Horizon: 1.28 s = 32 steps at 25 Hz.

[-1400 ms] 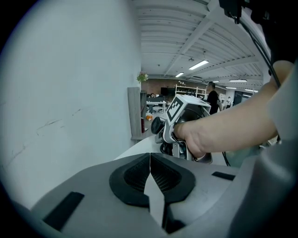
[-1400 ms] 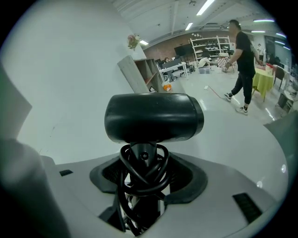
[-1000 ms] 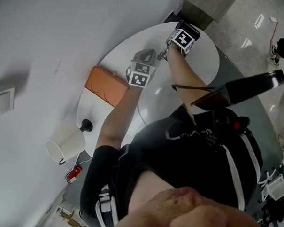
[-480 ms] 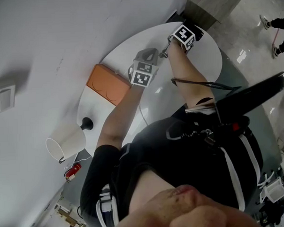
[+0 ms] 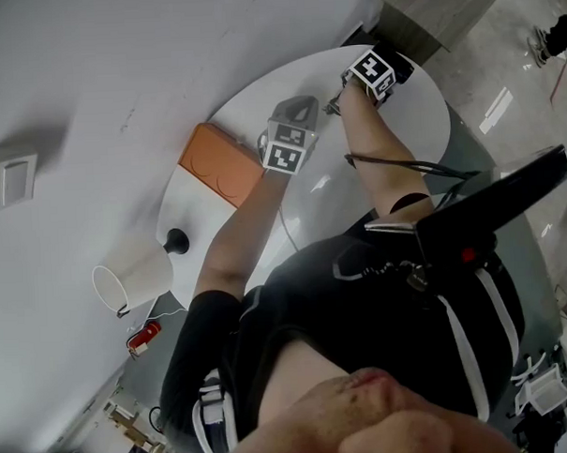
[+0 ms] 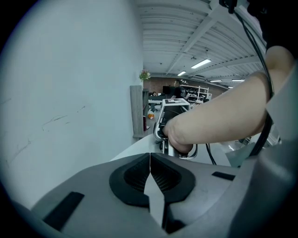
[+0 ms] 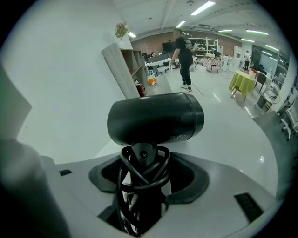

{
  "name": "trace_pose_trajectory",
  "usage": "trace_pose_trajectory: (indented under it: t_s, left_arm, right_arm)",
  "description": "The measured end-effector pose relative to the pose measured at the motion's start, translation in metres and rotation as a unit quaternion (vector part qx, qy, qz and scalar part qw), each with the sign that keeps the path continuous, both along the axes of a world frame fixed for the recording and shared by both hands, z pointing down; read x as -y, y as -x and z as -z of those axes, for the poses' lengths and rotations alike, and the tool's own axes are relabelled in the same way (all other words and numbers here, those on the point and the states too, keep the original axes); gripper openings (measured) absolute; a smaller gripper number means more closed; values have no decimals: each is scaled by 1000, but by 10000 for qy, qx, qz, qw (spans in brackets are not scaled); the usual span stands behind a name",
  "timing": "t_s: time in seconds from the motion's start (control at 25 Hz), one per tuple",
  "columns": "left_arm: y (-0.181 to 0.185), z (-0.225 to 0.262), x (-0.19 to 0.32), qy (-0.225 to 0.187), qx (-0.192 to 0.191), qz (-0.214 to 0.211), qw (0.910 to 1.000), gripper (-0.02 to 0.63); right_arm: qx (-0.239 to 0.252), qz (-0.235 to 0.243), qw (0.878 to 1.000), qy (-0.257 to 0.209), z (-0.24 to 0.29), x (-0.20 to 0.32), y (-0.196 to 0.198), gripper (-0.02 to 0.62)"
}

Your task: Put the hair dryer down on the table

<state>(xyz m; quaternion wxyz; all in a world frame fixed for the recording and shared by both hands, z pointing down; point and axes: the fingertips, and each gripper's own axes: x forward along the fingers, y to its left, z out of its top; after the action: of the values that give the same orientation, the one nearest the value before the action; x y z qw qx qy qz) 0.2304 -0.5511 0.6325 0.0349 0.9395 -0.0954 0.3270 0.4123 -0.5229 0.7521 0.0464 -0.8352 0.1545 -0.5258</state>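
Note:
The black hair dryer [image 7: 156, 118] stands between the jaws of my right gripper [image 7: 142, 186], its barrel lying crosswise above them. Its cord [image 7: 139, 169] is wound in loops round the handle. The jaws have just been opening a little, with the wrapped handle still between the pads and touching them. In the head view the right gripper [image 5: 342, 98] points down at the far part of the round white table [image 5: 406, 136]. My left gripper [image 5: 297, 109] hovers beside it, shut with nothing in it [image 6: 150, 174].
An orange box [image 5: 220, 163] lies at the table's left edge. Past it stands a lamp with a white shade [image 5: 131, 279] and a black foot [image 5: 176, 242]. A black bar [image 5: 494, 207] juts across at the right. A white wall [image 6: 70, 93] runs close along the table.
Both grippers keep their places over the table. The head view has shifted slightly.

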Motion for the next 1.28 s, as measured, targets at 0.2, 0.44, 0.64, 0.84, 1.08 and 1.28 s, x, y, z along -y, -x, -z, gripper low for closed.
trace_pose_trajectory:
  t_s: [0.2,0.44,0.64,0.84,1.08,1.28]
  left_arm:
    - [9,11,0,-44,-80,76,9999,32]
    - [22,20,-3,-64,-192,254,9995,32]
    - [39,31,-4,-111,-290,456,9985,32]
    - [56,51,-8,-143,-551,696,9960,32]
    - [89,75,-22,-251,-833,1021,9910,32]
    - [133,87,-26,-216,-1066,1535,9822,32]
  right_arm:
    - [15,14,9999,-115,1,3,1,281]
    - [66,191,9977,-651,6,13,9,325]
    - [-29,288,9964,-802,15,5,15,325]
    - [-157,363,9942,-1003,37,-3,26,325]
    - [-531,653,9909,-1051,67,-28,46,325]
    - [-824,1039,9835,-1229,94,-42,72,324]
